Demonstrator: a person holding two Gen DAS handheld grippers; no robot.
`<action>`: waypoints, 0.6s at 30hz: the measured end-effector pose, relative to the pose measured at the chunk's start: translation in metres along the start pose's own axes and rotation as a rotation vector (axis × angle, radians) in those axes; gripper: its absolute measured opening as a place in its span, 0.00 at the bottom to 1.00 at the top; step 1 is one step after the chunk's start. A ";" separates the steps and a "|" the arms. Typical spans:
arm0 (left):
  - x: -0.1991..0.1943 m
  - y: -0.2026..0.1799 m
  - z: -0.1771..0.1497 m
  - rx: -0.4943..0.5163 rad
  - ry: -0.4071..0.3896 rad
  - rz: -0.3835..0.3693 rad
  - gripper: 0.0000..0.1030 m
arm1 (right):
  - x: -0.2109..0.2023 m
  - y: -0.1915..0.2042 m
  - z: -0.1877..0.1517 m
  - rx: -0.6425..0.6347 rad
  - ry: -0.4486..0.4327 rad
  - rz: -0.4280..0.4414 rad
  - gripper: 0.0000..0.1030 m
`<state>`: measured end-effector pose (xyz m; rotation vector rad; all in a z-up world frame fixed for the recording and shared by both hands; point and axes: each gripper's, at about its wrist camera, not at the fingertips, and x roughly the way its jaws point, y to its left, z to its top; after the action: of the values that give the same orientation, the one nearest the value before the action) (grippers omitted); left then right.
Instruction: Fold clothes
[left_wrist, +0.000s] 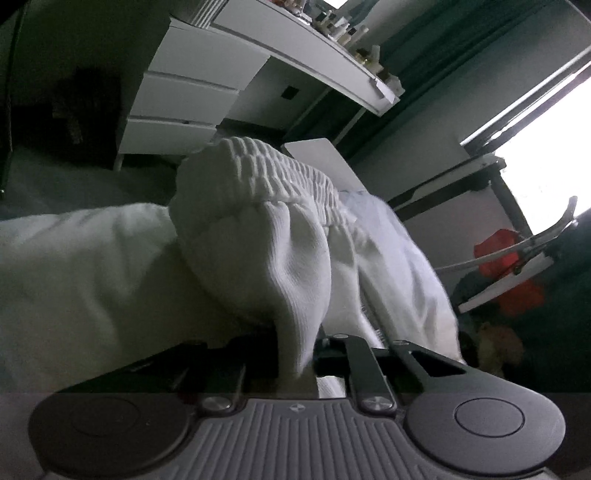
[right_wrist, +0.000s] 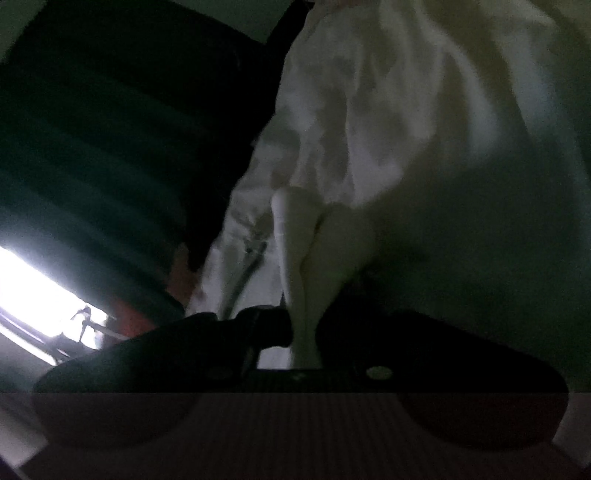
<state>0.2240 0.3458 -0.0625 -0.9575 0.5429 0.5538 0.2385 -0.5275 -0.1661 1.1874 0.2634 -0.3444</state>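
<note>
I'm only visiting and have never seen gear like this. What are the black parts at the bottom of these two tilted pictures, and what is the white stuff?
No robot here: a person carries a two-finger clamp in each hand, each with a camera looking along its fingers. One picture comes from the left gripper, the other, darker one from the right gripper. Both pinch folds of a white garment with a gathered elastic band. Behind stands a white desk.

My jaws are pinching a white ribbed garment (left_wrist: 258, 240) with a gathered elastic waistband. Its fabric is bunching upward, rumpled, draping loosely (right_wrist: 369, 129).
</note>
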 end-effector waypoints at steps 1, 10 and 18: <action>-0.009 -0.002 0.002 0.004 -0.001 -0.004 0.12 | -0.007 0.001 0.002 0.010 -0.001 0.012 0.11; -0.094 0.004 0.017 0.089 -0.003 -0.019 0.12 | -0.074 0.003 0.006 -0.040 0.010 0.004 0.11; -0.166 0.052 0.011 0.180 0.064 -0.003 0.12 | -0.120 -0.005 0.013 -0.140 0.014 -0.053 0.11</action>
<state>0.0702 0.3467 0.0190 -0.8066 0.6378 0.4637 0.1266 -0.5266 -0.1206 1.0467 0.3260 -0.3579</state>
